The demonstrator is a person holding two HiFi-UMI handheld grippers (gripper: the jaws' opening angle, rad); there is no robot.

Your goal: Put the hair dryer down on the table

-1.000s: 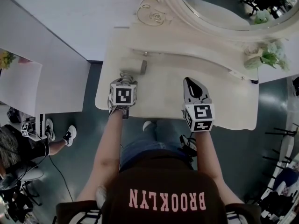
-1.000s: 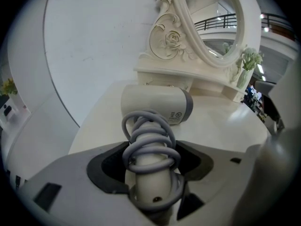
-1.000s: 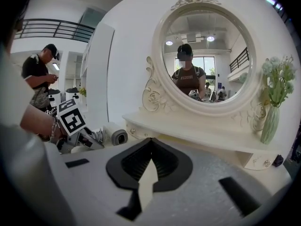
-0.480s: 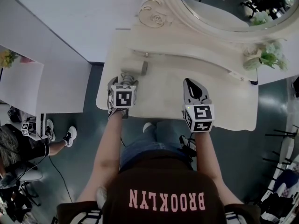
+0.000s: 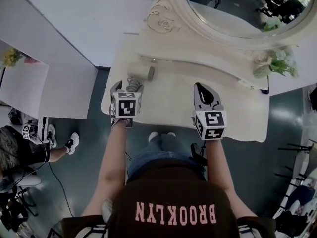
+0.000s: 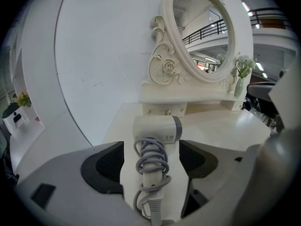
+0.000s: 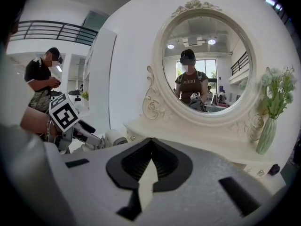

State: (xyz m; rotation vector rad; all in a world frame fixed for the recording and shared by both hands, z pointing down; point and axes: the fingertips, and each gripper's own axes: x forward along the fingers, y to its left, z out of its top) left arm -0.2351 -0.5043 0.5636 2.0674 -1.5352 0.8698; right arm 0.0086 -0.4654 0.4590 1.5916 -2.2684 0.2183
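Observation:
The white hair dryer [image 5: 140, 74] lies on the cream dressing table [image 5: 233, 110] near its back left, its grey cord wound round the handle [image 6: 151, 160]. My left gripper [image 5: 127, 87] is open, its jaws standing wide on either side of the handle without touching it. In the left gripper view the dryer's body [image 6: 156, 128] points toward the mirror base. My right gripper [image 5: 204, 92] hovers over the middle of the table, shut, with nothing between its jaws. From the right gripper view the dryer [image 7: 114, 137] and the left gripper [image 7: 89, 136] show at the left.
An oval mirror [image 5: 233, 9] in a carved frame stands at the table's back, above a low shelf with a small drawer [image 6: 164, 109]. A vase of pale flowers [image 5: 272, 64] stands at the back right. A white cabinet [image 5: 49, 78] borders the left; a person sits on the floor there [image 5: 20, 150].
The left gripper's jaws have spread wide off the dryer's handle and the gripper has drawn back a little toward me. The dryer stays on the table. The right gripper has not moved.

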